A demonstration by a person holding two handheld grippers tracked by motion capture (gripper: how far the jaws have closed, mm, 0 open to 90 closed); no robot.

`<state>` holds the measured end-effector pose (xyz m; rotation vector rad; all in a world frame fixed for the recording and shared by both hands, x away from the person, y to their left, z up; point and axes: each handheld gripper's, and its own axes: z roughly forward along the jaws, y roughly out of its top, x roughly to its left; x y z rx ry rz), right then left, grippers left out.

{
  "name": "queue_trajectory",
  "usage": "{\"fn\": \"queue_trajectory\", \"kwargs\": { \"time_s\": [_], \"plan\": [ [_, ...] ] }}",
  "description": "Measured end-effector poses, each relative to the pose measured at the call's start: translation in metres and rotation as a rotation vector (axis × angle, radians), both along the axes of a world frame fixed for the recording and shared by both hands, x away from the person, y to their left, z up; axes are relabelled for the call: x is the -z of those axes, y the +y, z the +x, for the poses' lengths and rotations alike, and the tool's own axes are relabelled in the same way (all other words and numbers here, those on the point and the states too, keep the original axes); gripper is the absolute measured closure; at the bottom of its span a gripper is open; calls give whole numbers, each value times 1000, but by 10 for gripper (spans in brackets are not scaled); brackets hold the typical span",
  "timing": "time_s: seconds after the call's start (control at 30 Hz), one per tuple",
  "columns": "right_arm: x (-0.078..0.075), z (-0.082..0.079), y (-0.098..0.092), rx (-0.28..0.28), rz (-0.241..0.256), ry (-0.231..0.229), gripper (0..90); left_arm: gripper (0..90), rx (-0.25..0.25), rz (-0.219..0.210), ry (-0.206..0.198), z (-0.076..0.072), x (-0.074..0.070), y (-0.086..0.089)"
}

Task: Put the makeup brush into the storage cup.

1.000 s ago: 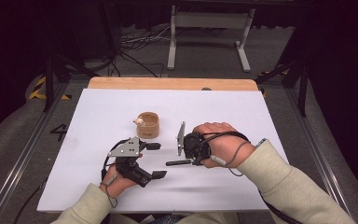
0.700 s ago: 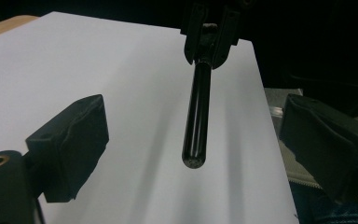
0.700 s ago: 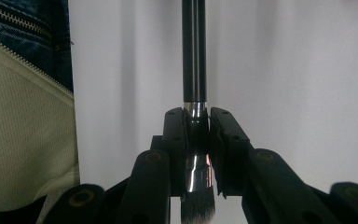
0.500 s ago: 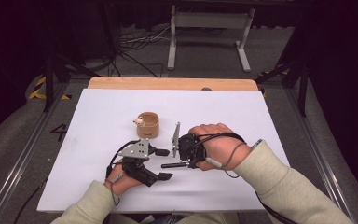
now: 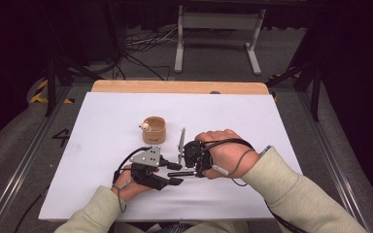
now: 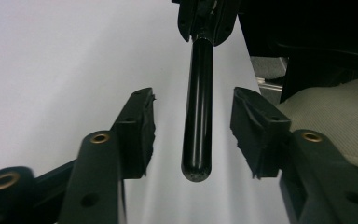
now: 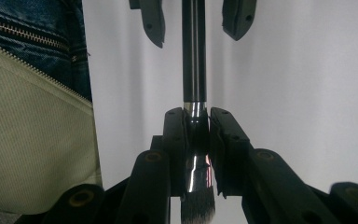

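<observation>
A makeup brush (image 5: 178, 173) with a black handle (image 7: 194, 56), silver ferrule and dark bristles (image 7: 198, 210) lies level just above the white table (image 5: 252, 126). My right gripper (image 7: 196, 126) is shut on the ferrule, and it sits right of centre in the high view (image 5: 189, 171). My left gripper (image 6: 193, 126) stands open. The handle's rounded end (image 6: 196, 170) lies between its two jaws without touching either. In the high view the left gripper (image 5: 174, 174) faces the right one, tip to tip.
A small wooden cup (image 5: 154, 129) with a pale object on its rim stands just beyond the grippers. A wooden strip (image 5: 175, 86) runs along the table's far edge. My sleeve (image 7: 32, 140) and jeans lie close at the left of the right gripper view.
The two grippers have drawn together. The left one moved right until its open jaws came around the end of the brush handle, and the right one shifted slightly left with the brush.
</observation>
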<state>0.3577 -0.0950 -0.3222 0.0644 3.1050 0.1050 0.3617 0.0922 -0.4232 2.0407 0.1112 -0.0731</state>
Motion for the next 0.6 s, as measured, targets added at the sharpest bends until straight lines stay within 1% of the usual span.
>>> {"fn": "queue_trajectory", "kwargs": {
  "time_s": [0.2,0.23,0.27,0.37,0.47,0.53,0.6],
  "plan": [
    [2,1,2,6,-13,0,769,657,11,15,-7,0,0,0],
    [3,1,2,3,-20,2,769,667,11,15,-7,0,0,0],
    [4,1,3,4,-17,2,769,674,12,15,-6,-1,0,-1],
    [5,2,4,2,-19,7,769,717,16,26,-20,-2,0,-1],
    [4,1,5,-7,-23,11,769,758,14,28,-25,-3,0,-1],
    [4,1,5,-9,-22,10,768,764,20,30,-27,-2,0,0],
    [4,1,5,-19,-21,9,767,774,31,36,-38,-3,-1,-1]
  ]
}}
